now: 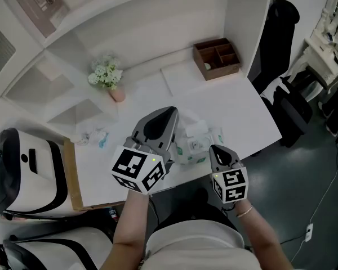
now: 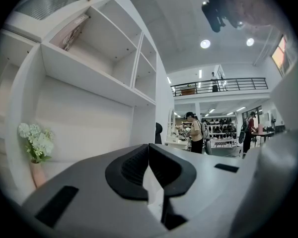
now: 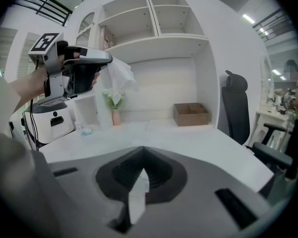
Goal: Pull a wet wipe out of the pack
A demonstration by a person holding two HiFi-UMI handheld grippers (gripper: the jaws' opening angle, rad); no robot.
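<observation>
Well, the white shelf unit (image 1: 129, 32) backs a smooth white counter (image 1: 236, 111), with a compartmented wooden box (image 1: 217, 58) at one o'clock and a small vase of flowers (image 1: 110, 77) at eleven. The soft, crinkly wipe pack (image 1: 194, 145) lies by the near edge at about six o'clock, between the two tools. The left claw (image 2: 149, 148), held level and high, is pressed together on a limp white wet wipe (image 3: 121, 73), which looks free of the pack. The right claw (image 3: 141, 152), tilted downward, pinches a thin white strip (image 3: 138, 195). I can't tell whether it's wipe or flap; probably it's held to steady things.
</observation>
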